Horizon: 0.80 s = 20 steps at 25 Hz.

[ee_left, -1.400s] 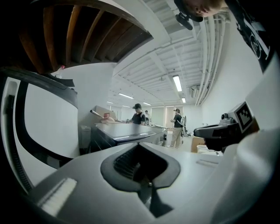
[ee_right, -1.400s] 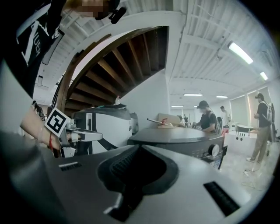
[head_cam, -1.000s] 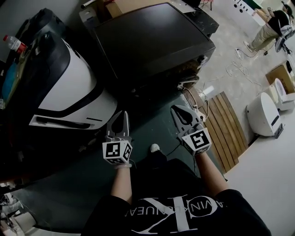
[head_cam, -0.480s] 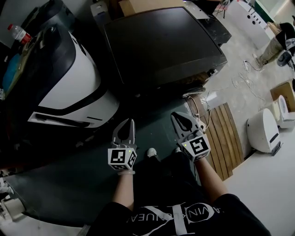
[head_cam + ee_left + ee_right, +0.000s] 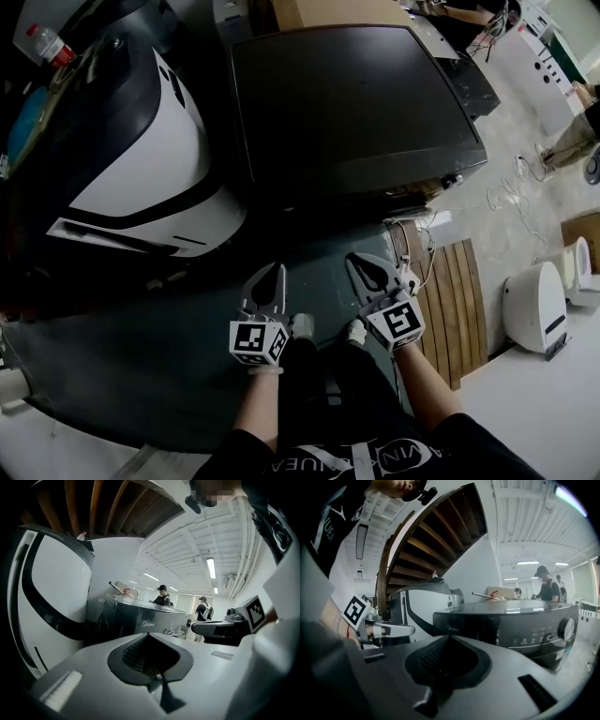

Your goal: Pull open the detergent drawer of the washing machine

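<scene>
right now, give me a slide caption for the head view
Left gripper and right gripper, both shut and empty, held side by side before the dark washing machine.

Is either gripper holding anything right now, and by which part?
Nothing is held: the left gripper and the right gripper are both shut and empty.

the person holds the left arm (image 5: 258,405) and the right arm (image 5: 418,373) out in front, side by side. the left gripper (image 5: 271,272) has its jaws pressed together and is empty. the right gripper (image 5: 360,263) is closed and empty too. both point forward and a little down, a bit apart.
</scene>
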{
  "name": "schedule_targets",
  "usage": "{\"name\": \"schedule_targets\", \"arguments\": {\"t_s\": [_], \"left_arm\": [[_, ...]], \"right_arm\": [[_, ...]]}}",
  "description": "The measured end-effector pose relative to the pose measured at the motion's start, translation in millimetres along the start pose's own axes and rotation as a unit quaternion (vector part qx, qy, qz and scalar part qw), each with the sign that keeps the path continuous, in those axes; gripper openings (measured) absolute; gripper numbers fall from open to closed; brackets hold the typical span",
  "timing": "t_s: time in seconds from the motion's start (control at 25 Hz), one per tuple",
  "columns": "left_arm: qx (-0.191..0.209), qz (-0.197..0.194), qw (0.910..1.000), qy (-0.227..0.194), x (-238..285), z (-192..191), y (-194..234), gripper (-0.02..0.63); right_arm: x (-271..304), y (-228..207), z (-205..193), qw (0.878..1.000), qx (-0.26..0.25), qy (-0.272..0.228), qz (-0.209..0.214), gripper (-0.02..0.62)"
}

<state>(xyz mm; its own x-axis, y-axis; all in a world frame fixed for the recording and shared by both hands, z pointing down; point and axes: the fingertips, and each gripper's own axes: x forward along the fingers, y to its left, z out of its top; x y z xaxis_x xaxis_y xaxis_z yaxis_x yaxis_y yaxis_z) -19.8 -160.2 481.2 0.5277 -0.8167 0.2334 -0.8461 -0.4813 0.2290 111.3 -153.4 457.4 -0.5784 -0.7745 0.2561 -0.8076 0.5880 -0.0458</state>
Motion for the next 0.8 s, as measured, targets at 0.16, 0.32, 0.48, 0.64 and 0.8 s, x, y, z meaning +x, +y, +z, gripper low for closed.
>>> {"name": "schedule_targets", "arguments": {"t_s": [0.16, 0.32, 0.48, 0.64, 0.8], "left_arm": [[-0.017, 0.003, 0.9999, 0.002, 11, -15, -1, 0.011], [-0.042, 0.006, 0.9991, -0.006, 22, -27, 0, 0.011], [-0.074, -0.001, 0.9970, -0.022, 34, -35, -3, 0.012], [-0.116, -0.010, 0.9924, -0.042, 45, -41, -5, 0.026], [-0.154, -0.024, 0.9864, -0.053, 59, -46, -8, 0.071]], "right_arm": [[7, -4, -13, 1.000, 0.004, 0.007, 0.013, 0.014], [12, -3, -22, 0.999, 0.022, 0.034, 0.027, 0.014], [16, -6, -36, 0.999, 0.011, 0.023, 0.035, 0.014], [17, -7, -46, 0.999, 0.009, 0.029, 0.042, 0.014], [18, -9, -54, 0.999, 0.011, 0.029, 0.043, 0.014]]}}
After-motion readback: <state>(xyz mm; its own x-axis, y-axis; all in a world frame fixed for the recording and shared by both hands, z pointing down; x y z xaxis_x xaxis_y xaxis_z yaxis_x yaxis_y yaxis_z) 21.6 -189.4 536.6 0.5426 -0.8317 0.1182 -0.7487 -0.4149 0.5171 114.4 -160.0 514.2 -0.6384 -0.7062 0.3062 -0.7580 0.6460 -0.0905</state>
